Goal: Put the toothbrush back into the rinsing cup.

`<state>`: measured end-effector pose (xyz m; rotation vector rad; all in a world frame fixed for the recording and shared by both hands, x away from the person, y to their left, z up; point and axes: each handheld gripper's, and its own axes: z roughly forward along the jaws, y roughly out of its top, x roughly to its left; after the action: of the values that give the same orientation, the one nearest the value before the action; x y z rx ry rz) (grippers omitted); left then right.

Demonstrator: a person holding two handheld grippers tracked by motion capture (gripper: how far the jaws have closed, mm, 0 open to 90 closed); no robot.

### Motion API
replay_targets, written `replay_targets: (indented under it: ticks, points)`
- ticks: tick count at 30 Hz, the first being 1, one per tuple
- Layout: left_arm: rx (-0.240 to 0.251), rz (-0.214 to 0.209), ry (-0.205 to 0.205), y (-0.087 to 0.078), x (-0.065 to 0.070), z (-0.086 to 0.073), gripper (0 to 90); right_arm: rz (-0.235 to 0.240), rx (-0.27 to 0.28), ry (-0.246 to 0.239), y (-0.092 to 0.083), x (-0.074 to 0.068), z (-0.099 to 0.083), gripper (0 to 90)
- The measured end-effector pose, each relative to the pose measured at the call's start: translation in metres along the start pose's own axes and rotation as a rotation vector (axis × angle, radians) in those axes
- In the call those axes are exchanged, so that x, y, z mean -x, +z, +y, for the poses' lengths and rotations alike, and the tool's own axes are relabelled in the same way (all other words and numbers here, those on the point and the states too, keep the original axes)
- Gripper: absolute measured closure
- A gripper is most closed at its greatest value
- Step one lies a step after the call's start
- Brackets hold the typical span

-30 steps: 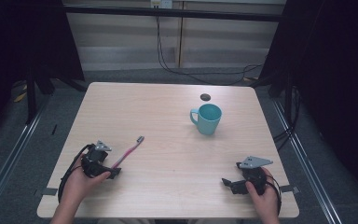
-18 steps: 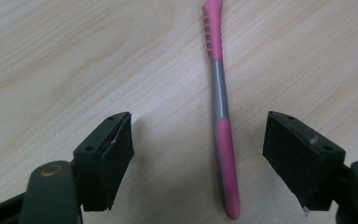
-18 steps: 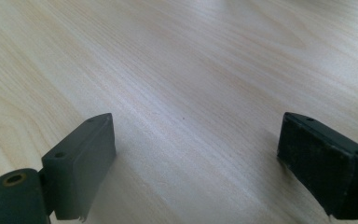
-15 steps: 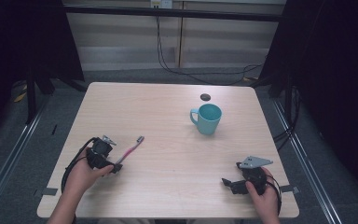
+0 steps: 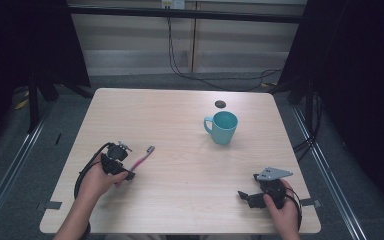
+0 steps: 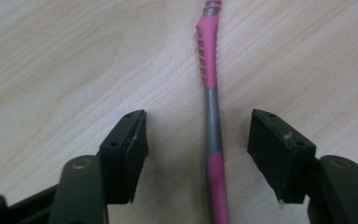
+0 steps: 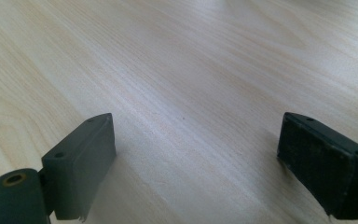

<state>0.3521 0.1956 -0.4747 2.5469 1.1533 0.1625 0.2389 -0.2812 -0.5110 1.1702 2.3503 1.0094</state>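
Observation:
A pink and grey toothbrush point(image 5: 141, 160) lies flat on the wooden table point(image 5: 180, 130), left of centre. My left gripper point(image 5: 126, 175) sits over its handle end. In the left gripper view the toothbrush handle point(image 6: 213, 130) runs between the two jaws, with a gap on each side; the jaws have just been closing and the pads are clear of it. My right gripper point(image 5: 244, 196) rests near the table's front right corner, and in the right gripper view it point(image 7: 196, 163) stands wide open over bare wood.
A teal mug point(image 5: 223, 127) stands upright right of centre, handle to the left. A small dark round disc point(image 5: 220, 104) lies behind it. Cables trail from both grippers near the front edge.
My left gripper has slid a little right and forward along the toothbrush handle, and its jaws stand narrower around it. The right hand has kept still.

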Motion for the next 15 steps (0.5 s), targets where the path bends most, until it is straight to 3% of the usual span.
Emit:
replay_targets:
  ticks: [10,15]
  points:
    - [-0.082,0.008,-0.022,0.0,0.004,0.013,56.8,0.0,-0.001,0.001,0.0,0.0,0.0,10.6]
    - [-0.117,0.013,-0.03,0.0,0.006,0.018,59.4,0.001,0.0,0.001,0.0,0.0,0.0,10.6]
